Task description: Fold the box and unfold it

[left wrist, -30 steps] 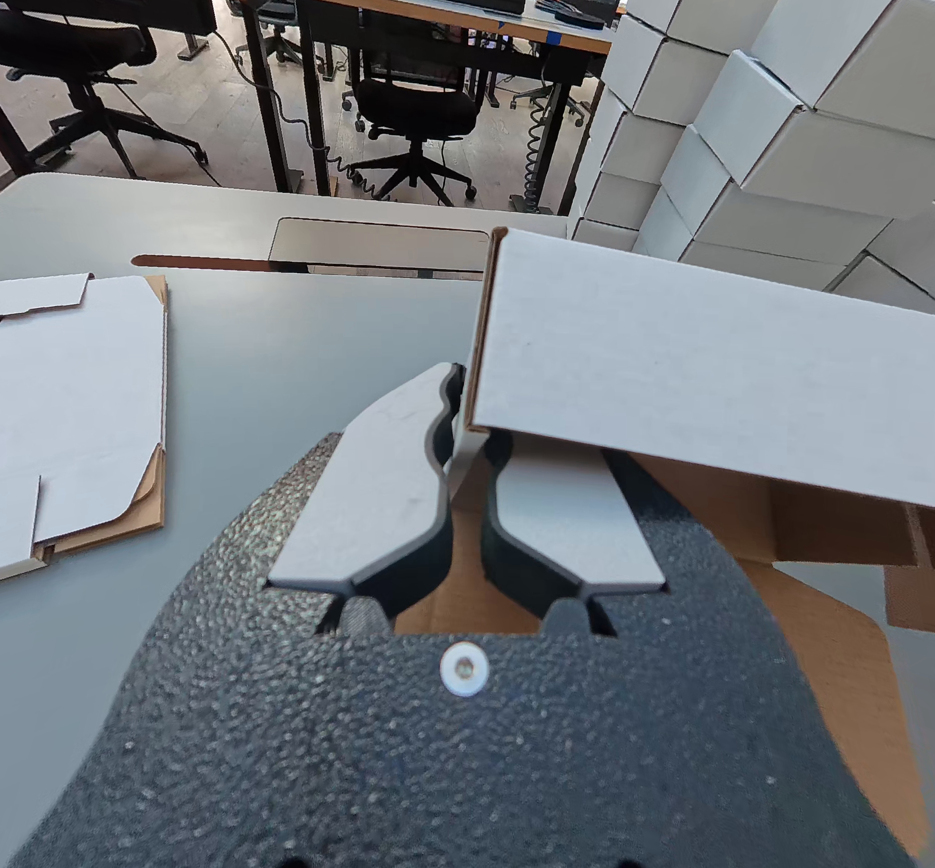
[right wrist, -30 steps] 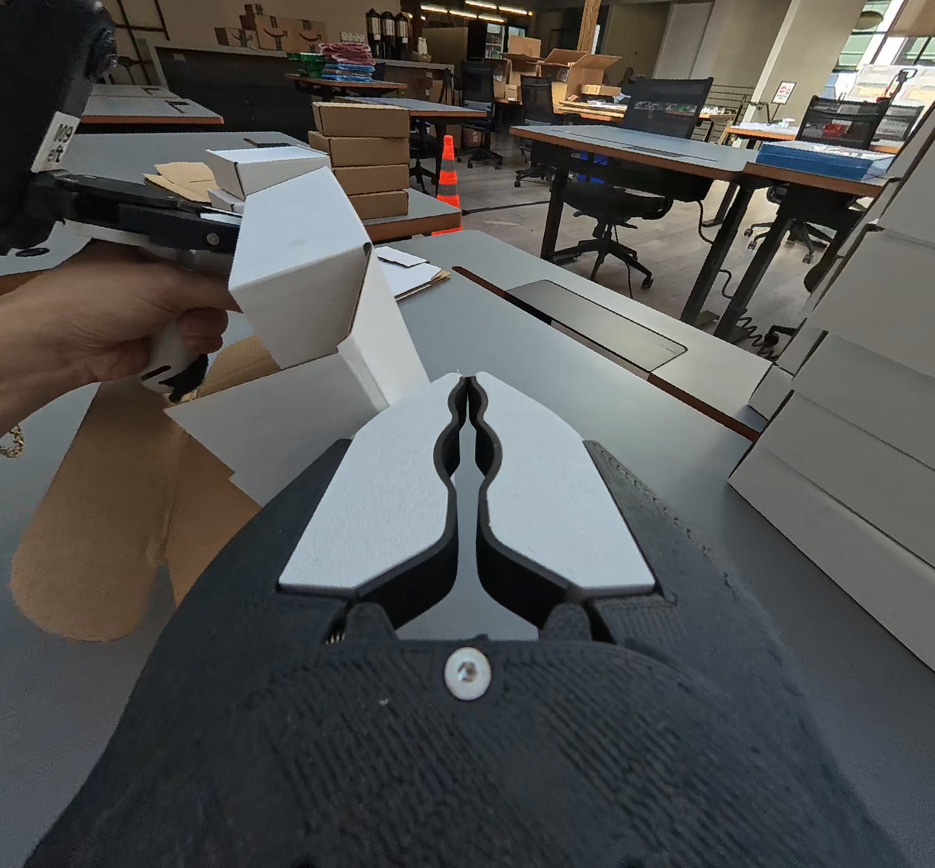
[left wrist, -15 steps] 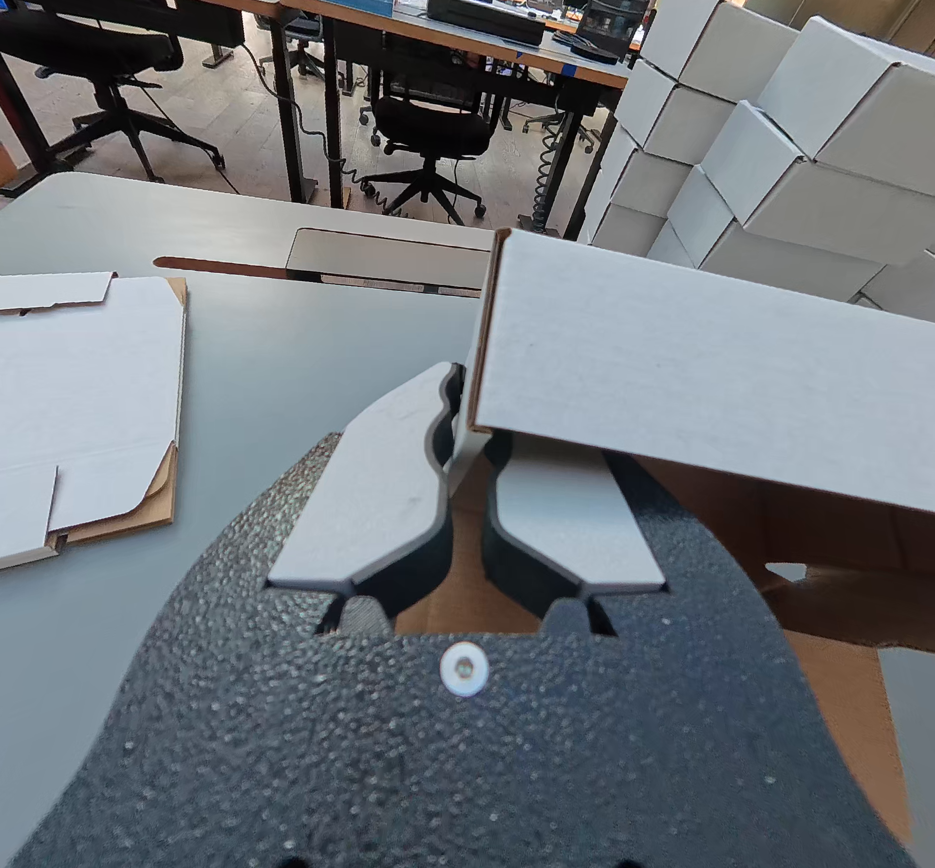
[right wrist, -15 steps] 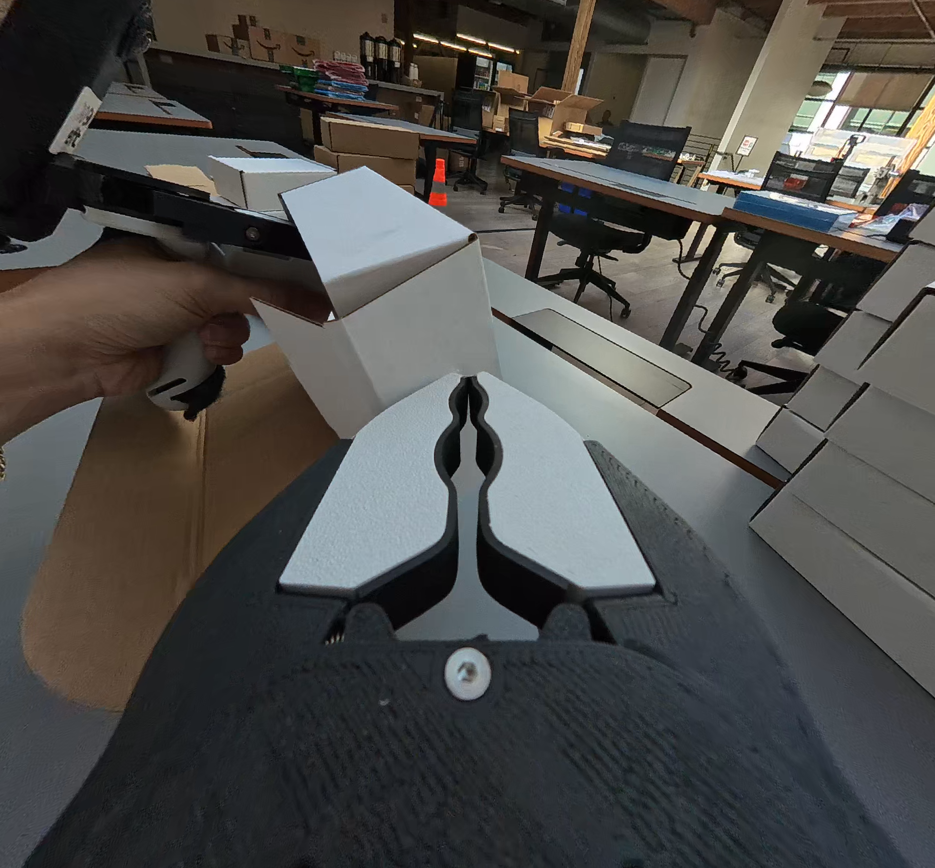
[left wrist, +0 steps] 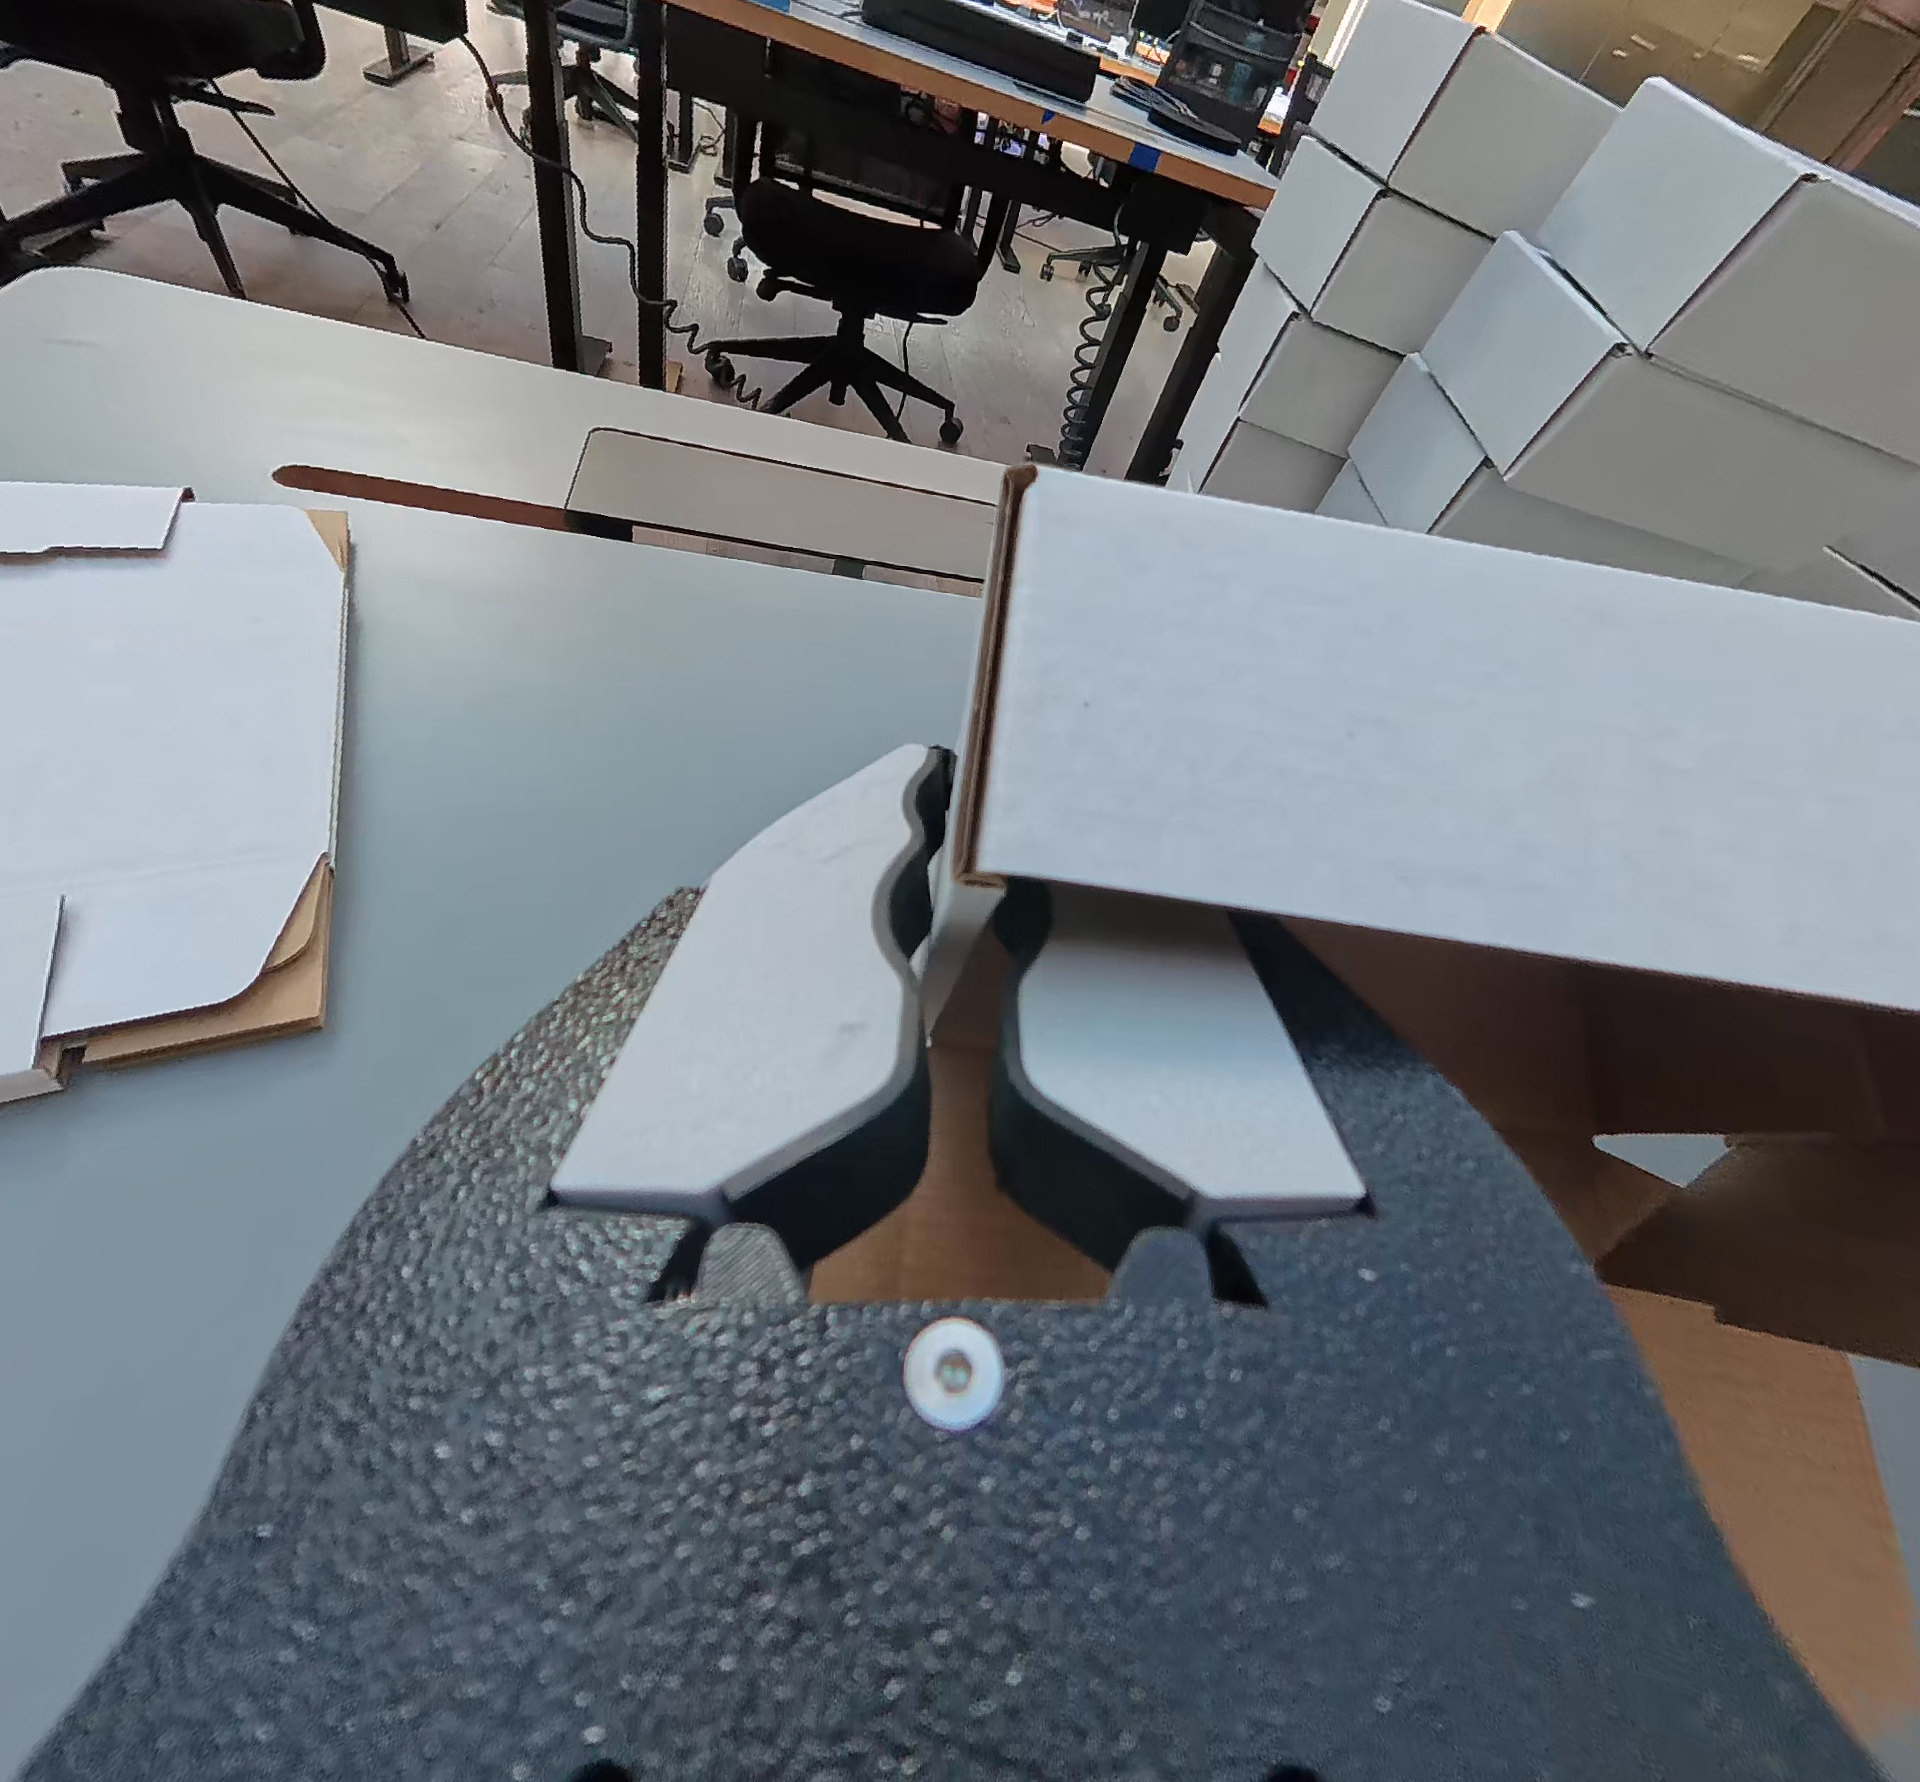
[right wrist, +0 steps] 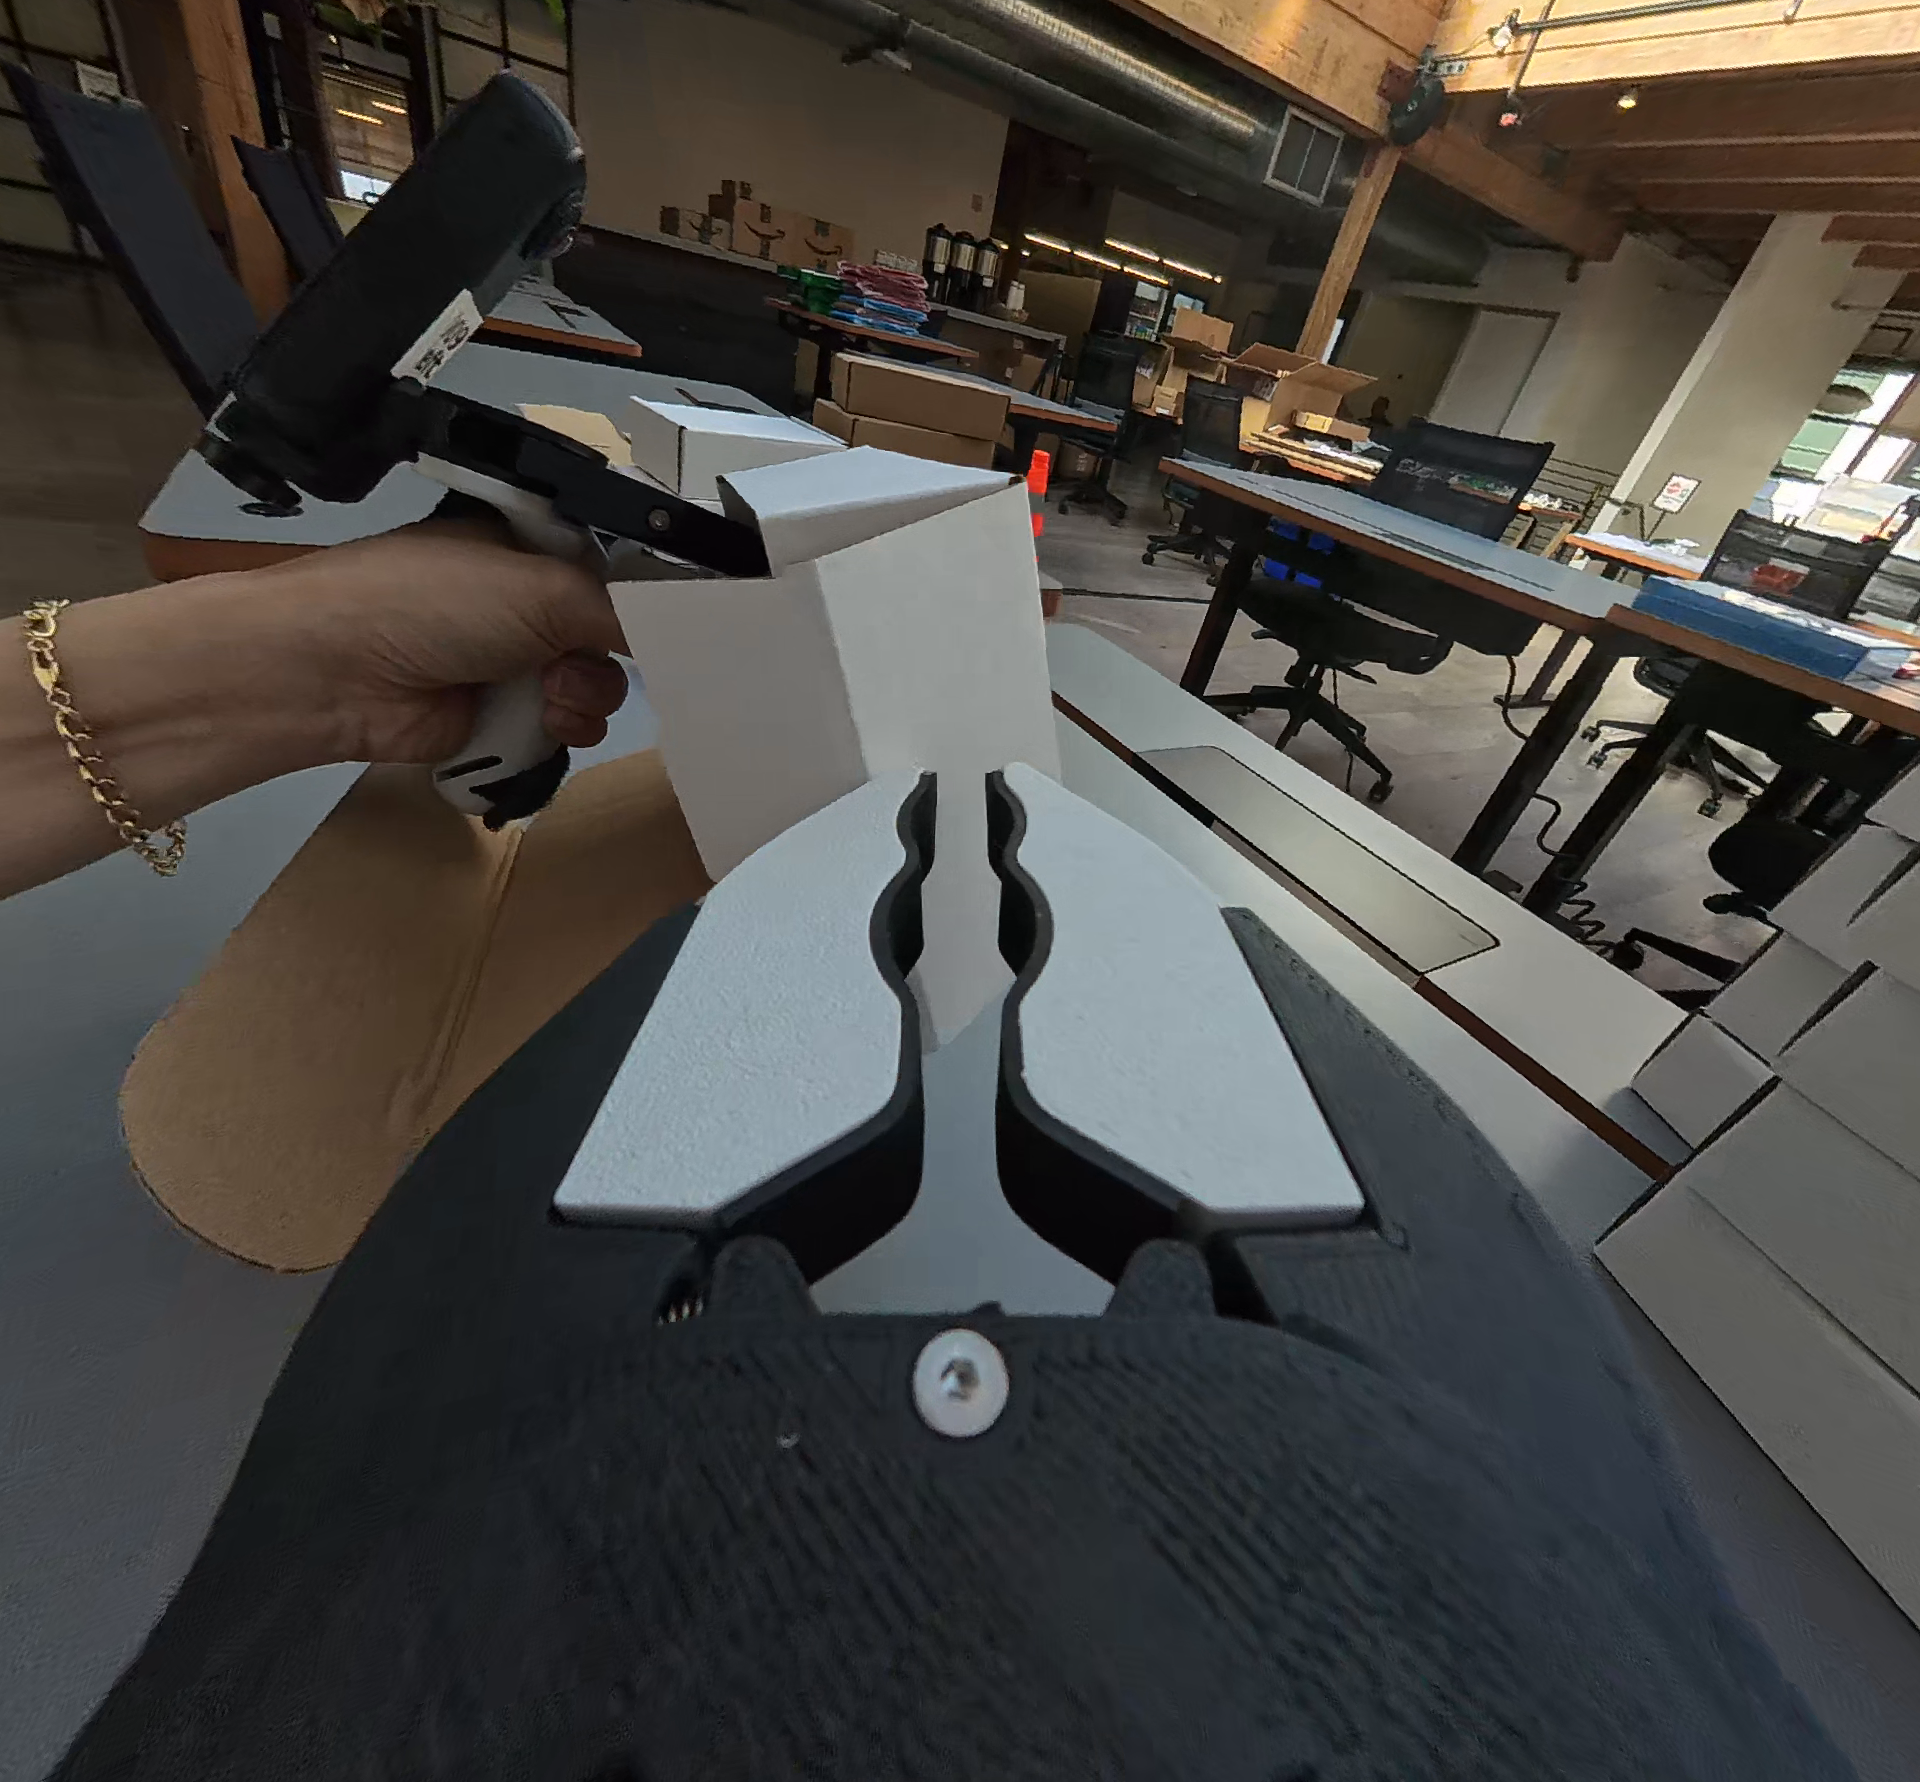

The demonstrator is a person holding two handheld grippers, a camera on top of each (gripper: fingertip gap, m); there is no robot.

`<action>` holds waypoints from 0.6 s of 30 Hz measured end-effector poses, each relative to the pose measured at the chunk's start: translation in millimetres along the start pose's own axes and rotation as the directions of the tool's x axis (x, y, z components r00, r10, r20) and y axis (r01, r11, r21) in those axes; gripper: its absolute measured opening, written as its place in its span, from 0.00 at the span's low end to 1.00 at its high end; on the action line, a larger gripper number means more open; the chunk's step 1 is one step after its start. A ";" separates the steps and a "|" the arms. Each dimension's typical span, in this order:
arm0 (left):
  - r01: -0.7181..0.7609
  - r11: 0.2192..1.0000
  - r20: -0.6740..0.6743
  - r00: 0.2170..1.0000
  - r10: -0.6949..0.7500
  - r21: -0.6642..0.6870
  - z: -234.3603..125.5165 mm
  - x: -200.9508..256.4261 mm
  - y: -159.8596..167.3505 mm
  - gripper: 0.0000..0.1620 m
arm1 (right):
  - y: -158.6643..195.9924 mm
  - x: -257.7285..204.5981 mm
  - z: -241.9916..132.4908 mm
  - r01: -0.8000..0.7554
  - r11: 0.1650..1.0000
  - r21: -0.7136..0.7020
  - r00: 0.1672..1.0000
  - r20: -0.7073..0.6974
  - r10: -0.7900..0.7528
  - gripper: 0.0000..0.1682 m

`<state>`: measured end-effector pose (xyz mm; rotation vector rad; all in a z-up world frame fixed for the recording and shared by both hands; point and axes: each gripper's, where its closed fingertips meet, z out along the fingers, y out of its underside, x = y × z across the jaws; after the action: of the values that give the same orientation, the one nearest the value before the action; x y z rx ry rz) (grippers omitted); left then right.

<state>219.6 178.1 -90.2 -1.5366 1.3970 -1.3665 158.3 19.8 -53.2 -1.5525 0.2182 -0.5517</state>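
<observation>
The white cardboard box [left wrist: 1403, 745] is partly folded, with its brown inside flap [right wrist: 343, 1005] spread on the grey table. My left gripper [left wrist: 951, 859] is shut on a side wall of the box, whose top panel hangs over the right finger. In the right wrist view the box [right wrist: 852, 693] stands tilted above the table, and the left gripper [right wrist: 748, 548], held by a hand [right wrist: 416, 652], pinches its upper corner. My right gripper [right wrist: 961, 787] sits just in front of the box's lower corner, jaws parted by a narrow gap, holding nothing.
Flat white box blanks [left wrist: 156, 745] lie at the table's left. A tall stack of folded white boxes [left wrist: 1558, 278] stands at the right; it also shows in the right wrist view [right wrist: 1787, 1161]. Desks and office chairs [left wrist: 852, 246] stand beyond the table.
The left gripper has lifted and turned the box more upright. My right gripper has come closer to the box's lower corner and its jaws have parted slightly.
</observation>
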 end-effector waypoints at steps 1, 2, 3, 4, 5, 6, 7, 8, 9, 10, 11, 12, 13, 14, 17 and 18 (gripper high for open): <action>0.000 1.000 -0.003 1.000 0.000 0.000 -0.1 0.6 0.0 0.04 | -0.1 -1.1 -1.2 0.010 1.000 -0.003 1.000 0.018 -0.010 0.06; -0.001 1.000 -0.004 1.000 0.001 -0.001 -0.1 0.9 0.0 0.04 | -0.4 -1.6 -2.5 0.018 1.000 -0.004 0.999 0.032 -0.018 0.07; -0.004 1.000 -0.004 1.000 0.004 0.000 -0.2 1.1 0.0 0.04 | -1.0 -3.0 -3.7 0.021 1.000 -0.003 0.998 0.052 -0.021 0.08; -0.005 1.000 -0.007 1.000 0.005 -0.001 -0.1 1.7 0.1 0.04 | -1.4 -5.3 -5.0 0.020 1.000 -0.002 0.997 0.081 -0.020 0.07; -0.005 1.000 -0.011 1.000 0.005 -0.002 0.0 2.7 0.4 0.04 | -1.9 -7.0 -6.5 0.018 1.000 0.001 0.994 0.105 -0.018 0.07; -0.005 1.000 -0.013 1.000 0.005 -0.002 0.0 3.2 0.8 0.04 | -2.2 -7.7 -8.0 0.016 1.000 0.003 0.992 0.123 -0.016 0.08; -0.010 1.000 -0.009 1.000 0.010 -0.001 0.0 3.4 1.1 0.04 | -2.2 -9.4 -9.3 0.014 1.000 0.004 0.989 0.148 -0.014 0.10; -0.014 1.000 -0.011 1.000 0.014 -0.003 0.1 4.4 1.7 0.04 | -1.9 -10.8 -10.0 0.006 1.000 0.001 0.986 0.167 -0.006 0.15; -0.016 1.000 -0.013 1.000 0.016 -0.005 0.5 5.7 2.6 0.04 | -1.4 -11.5 -10.0 0.002 1.000 -0.006 0.984 0.177 -0.001 0.17; -0.020 1.000 -0.013 1.000 0.019 -0.007 0.9 6.9 3.5 0.04 | -0.4 -9.7 -9.7 0.013 1.000 -0.013 0.986 0.165 -0.010 0.14; -0.023 1.000 -0.013 1.000 0.023 -0.007 1.2 7.9 4.1 0.04 | 0.9 -6.4 -9.1 0.031 0.999 -0.024 0.989 0.142 -0.028 0.10; -0.025 1.000 -0.013 1.000 0.025 -0.007 1.5 8.5 4.5 0.04 | 1.7 -6.6 -8.8 0.042 0.999 -0.030 0.989 0.141 -0.038 0.10; -0.027 1.000 -0.013 1.000 0.026 -0.009 1.8 9.0 5.1 0.04 | 1.9 -8.0 -8.6 0.043 0.999 -0.033 0.988 0.148 -0.038 0.10; -0.027 1.000 -0.013 1.000 0.027 -0.010 2.1 9.2 5.4 0.04 | 2.2 -8.9 -8.4 0.040 0.999 -0.036 0.988 0.151 -0.034 0.10; -0.028 1.000 -0.012 1.000 0.028 -0.011 2.4 9.7 5.3 0.04 | 2.7 -11.4 -7.8 0.052 0.998 -0.043 0.988 0.149 -0.045 0.12; -0.030 0.999 -0.013 0.999 0.030 -0.012 2.5 10.5 5.3 0.04 | 2.6 -13.0 -6.9 0.059 0.997 -0.046 0.988 0.148 -0.052 0.12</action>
<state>219.4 166.4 -92.9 -1.5110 1.4325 -1.3542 144.4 19.5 -58.7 -1.6443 0.0773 -0.4764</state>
